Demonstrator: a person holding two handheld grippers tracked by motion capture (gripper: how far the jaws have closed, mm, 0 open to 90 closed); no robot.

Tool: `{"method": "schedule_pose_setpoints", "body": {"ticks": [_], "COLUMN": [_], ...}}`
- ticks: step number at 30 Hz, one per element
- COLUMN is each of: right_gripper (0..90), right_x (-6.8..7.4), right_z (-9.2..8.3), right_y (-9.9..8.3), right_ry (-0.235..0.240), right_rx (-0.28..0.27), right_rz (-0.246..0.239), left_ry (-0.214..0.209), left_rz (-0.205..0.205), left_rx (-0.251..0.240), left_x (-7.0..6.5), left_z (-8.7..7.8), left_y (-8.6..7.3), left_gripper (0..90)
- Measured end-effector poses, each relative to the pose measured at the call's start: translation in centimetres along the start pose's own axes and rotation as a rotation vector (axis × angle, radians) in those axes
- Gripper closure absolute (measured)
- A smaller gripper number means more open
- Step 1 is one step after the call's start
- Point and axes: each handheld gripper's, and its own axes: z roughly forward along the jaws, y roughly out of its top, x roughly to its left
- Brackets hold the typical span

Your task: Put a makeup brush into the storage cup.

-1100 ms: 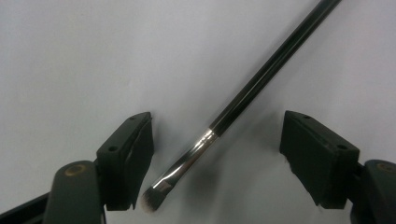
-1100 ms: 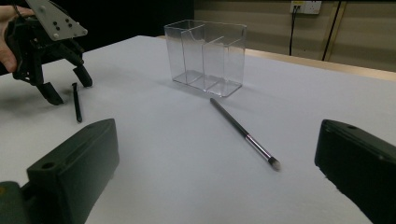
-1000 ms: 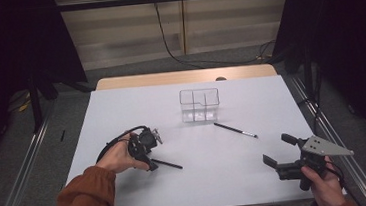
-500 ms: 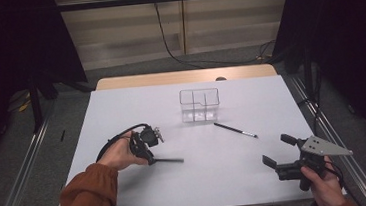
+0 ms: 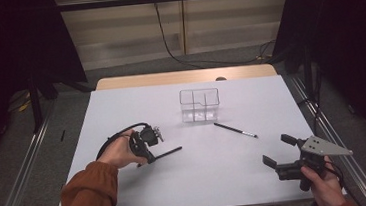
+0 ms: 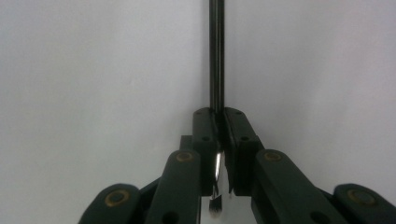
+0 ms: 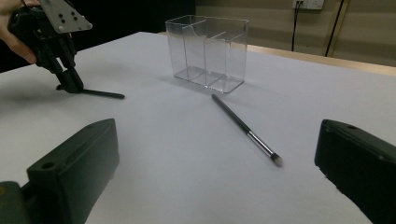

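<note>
White table [image 5: 121, 113] carried a clear organizer [image 5: 199, 104]. Left gripper [image 5: 148, 158] had just been closing and was clenched on a black brush [image 6: 216, 56], lying front-left of the organizer. Right gripper [image 5: 279, 151] was held released. Brush should be lifted level, grip kept firm, then tipped into a compartment.

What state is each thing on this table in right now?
Left gripper: jaws just closed, shut on the held brush.
Held brush: lying on the table, clamped near its bristle end.
Right gripper: open, holding nothing.
Loose brush: lying flat, untouched, beside the organizer.
Clear organizer: upright, its compartments look empty.
</note>
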Motion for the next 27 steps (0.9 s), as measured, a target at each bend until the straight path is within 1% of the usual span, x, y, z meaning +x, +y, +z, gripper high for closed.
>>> {"method": "schedule_pose_setpoints", "body": {"ticks": [2, 5, 7, 8, 10, 12, 14, 15, 17, 18, 20, 21, 22, 24, 26, 27], "right_gripper": [0.0, 0.0, 0.0, 0.0, 0.0, 0.0, 0.0, 0.0, 0.0, 0.0, 0.0, 0.0, 0.0, 0.0, 0.0, 0.0], "right_x": [0.0, 0.0, 0.0, 0.0, 0.0, 0.0, 0.0, 0.0, 0.0, 0.0, 0.0, 0.0, 0.0, 0.0, 0.0, 0.0], "right_z": [0.0, 0.0, 0.0, 0.0, 0.0, 0.0, 0.0, -0.1, -0.1, -0.1, -0.1, -0.1, -0.1, -0.1, -0.1, -0.1], "right_y": [0.0, 0.0, 0.0, 0.0, 0.0, 0.0, 0.0, 0.0, 0.0, 0.0, 0.0, 0.0, 0.0, 0.0, 0.0, 0.0], "right_ry": [-0.001, -0.002, -0.002, -0.003, -0.003, -0.004, -0.003, -0.003, -0.005, -0.005, -0.006, -0.006, -0.007, -0.007, -0.008, -0.008], "right_rx": [0.002, 0.001, 0.000, 0.000, 0.000, 0.001, 0.001, 0.001, 0.001, 0.002, 0.002, 0.002, 0.001, 0.000, 0.001, 0.000], "right_rz": [-0.003, -0.001, -0.001, -0.001, -0.001, 0.000, 0.000, -0.002, -0.004, -0.004, -0.003, -0.003, -0.003, -0.003, -0.004, -0.004], "left_ry": [-0.003, -0.011, -0.019, -0.034, -0.040, -0.052, -0.060, -0.061, -0.070, -0.063, -0.056, -0.057, -0.061, -0.054, -0.053, -0.047], "left_rz": [-0.017, -0.028, -0.044, -0.065, -0.082, -0.088, -0.119, -0.117, -0.137, -0.142, -0.157, -0.156, -0.165, -0.177, -0.196, -0.198], "left_rx": [-0.013, -0.009, -0.027, -0.053, -0.081, -0.107, -0.163, -0.173, -0.221, -0.223, -0.268, -0.273, -0.287, -0.318, -0.370, -0.383], "left_x": [0.0, 0.2, 0.3, 0.4, 0.4, 0.6, 0.7, 0.8, 0.9, 0.9, 1.0, 1.1, 1.1, 1.2, 1.1, 1.1], "left_z": [0.0, -0.1, -0.2, -0.3, -0.3, -0.6, -1.0, -1.2, -1.7, -1.9, -2.1, -2.2, -2.3, -2.5, -2.8, -3.0], "left_y": [-0.1, -0.1, -0.3, -0.5, -0.7, -1.0, -1.4, -1.5, -1.9, -2.0, -2.4, -2.5, -2.7, -2.9, -3.2, -3.3], "left_gripper": [84.1, 84.1, 84.1, 84.1, 84.1, 84.1, 84.1, 84.1, 84.1, 84.1, 84.1, 84.1, 84.1, 84.1, 84.1, 84.1]}}
